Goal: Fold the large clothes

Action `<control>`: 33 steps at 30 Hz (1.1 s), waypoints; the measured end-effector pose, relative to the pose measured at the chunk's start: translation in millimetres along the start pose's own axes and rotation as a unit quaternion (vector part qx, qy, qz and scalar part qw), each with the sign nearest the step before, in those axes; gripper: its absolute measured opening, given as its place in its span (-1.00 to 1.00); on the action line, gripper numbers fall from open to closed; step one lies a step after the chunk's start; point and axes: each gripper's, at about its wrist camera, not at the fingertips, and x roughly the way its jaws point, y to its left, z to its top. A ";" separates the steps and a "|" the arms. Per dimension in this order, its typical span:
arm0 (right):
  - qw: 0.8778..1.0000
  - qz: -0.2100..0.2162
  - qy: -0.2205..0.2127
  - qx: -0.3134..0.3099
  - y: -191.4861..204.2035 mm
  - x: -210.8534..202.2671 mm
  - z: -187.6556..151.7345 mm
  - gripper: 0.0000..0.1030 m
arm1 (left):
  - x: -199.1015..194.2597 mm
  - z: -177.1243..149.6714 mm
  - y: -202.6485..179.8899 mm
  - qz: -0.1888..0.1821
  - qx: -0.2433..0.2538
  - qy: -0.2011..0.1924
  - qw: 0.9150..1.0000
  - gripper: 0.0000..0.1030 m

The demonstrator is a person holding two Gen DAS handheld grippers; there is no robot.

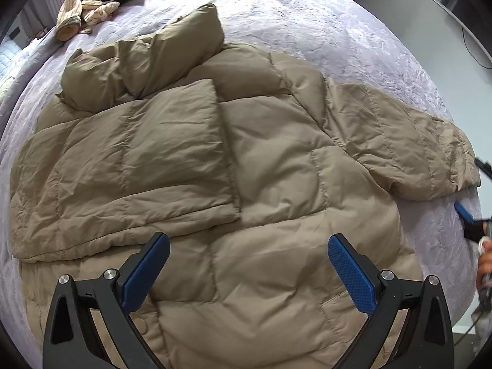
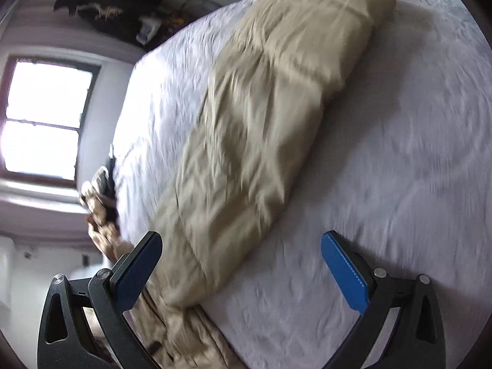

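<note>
- The tan, quilted puffer jacket lay spread flat on the bed's pale lilac textured bedspread, directly below and ahead of the left tool.
- One sleeve was folded across the body, ahead and to the left of that tool; I judged this a first fold, keeping the bulk inside the outline.
- The other sleeve stretched out toward the bed edge on the right, not yet folded in.
- The left tool stood wide, with nothing between its blue pads.
- The right tool was equally wide and empty, the outstretched sleeve running away ahead of it, probably its next target.
- A heap of patterned beige clothes sat far ahead on the left, likely waiting.
- No brand, label or writing could be read.
</note>
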 end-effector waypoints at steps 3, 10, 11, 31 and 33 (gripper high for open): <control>0.999 0.030 -0.013 0.025 -5.6 4.2 22.6 0.99 | 1.1 -0.2 -5.5 0.003 0.005 0.001 1.000 1.00; 0.988 0.111 -0.028 0.099 -13.0 22.5 61.5 0.99 | 6.7 3.2 -12.7 0.005 0.006 0.010 1.000 1.00; 0.986 0.121 -0.028 0.110 -13.2 24.0 64.4 0.97 | 5.9 2.3 -10.5 0.003 0.005 0.011 1.000 1.00; 0.965 0.254 0.059 -0.041 162.9 66.5 31.3 -0.79 | -35.6 2.7 90.1 0.063 -0.055 -0.055 0.995 1.00; 0.962 0.249 0.073 -0.086 198.0 75.9 15.5 -0.79 | -40.1 -3.5 107.5 0.070 -0.066 -0.061 0.994 1.00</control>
